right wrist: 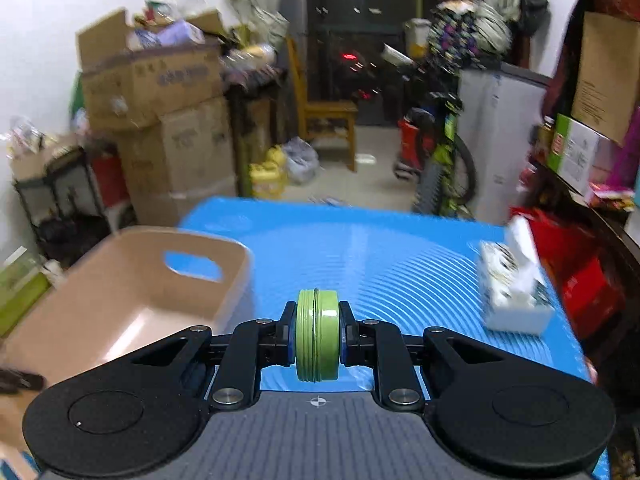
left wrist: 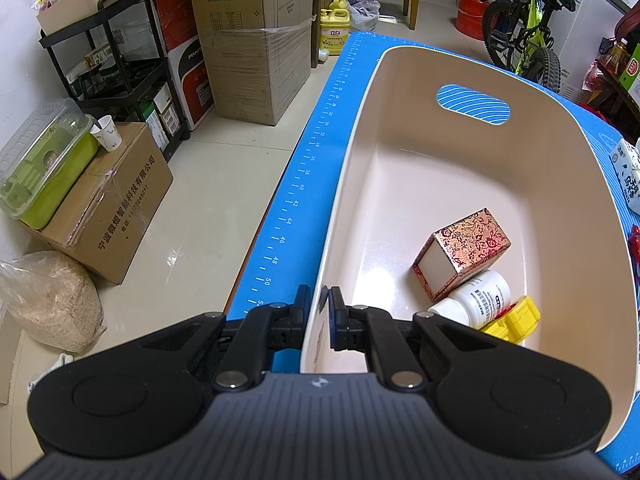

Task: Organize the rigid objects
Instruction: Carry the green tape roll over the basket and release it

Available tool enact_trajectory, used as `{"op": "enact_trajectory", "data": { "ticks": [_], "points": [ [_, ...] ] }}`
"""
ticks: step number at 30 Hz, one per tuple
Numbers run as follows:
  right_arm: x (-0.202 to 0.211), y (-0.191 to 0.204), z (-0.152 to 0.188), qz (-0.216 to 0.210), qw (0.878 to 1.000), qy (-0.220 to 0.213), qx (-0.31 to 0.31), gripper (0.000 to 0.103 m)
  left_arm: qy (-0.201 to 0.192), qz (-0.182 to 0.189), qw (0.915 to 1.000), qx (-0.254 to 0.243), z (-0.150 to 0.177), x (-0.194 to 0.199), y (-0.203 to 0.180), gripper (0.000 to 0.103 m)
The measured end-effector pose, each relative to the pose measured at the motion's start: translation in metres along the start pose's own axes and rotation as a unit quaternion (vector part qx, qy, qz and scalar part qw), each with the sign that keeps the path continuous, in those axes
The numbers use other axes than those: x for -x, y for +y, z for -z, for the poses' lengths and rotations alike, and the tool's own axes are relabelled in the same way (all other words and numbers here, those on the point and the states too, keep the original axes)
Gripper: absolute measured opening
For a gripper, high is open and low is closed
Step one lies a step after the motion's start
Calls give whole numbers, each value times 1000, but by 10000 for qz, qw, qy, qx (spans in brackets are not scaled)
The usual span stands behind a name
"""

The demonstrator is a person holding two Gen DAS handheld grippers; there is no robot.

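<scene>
A cluttered storeroom of cardboard boxes surrounds a blue mat. On the mat's left sits a beige bin; the left gripper is pinched shut on its near wall. Inside the bin, at four o'clock, lie a patterned box, white bottle and yellow piece. The right gripper clamps a green tin on edge above the mat; a white carton stands at three o'clock.
</scene>
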State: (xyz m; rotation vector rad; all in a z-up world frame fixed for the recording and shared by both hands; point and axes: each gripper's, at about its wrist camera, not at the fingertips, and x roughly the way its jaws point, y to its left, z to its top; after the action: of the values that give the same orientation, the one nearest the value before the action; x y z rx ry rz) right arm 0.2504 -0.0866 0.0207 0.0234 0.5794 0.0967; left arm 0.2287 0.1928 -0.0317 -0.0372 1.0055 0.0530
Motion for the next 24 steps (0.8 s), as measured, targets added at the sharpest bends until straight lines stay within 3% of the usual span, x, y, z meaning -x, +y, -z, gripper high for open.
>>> {"op": "enact_trajectory", "data": {
  "ticks": [5, 12, 24],
  "points": [
    [4, 33, -8, -430, 9987, -84, 243, 29, 0, -3, 10000, -1, 0, 0, -1, 11],
    [-5, 72, -8, -891, 9945, 113, 533, 29, -1, -5, 10000, -4, 0, 0, 0, 11],
    [-33, 114, 30, -1130, 9798, 1184, 1147, 29, -3, -5, 10000, -5, 0, 0, 0, 11]
  ]
}}
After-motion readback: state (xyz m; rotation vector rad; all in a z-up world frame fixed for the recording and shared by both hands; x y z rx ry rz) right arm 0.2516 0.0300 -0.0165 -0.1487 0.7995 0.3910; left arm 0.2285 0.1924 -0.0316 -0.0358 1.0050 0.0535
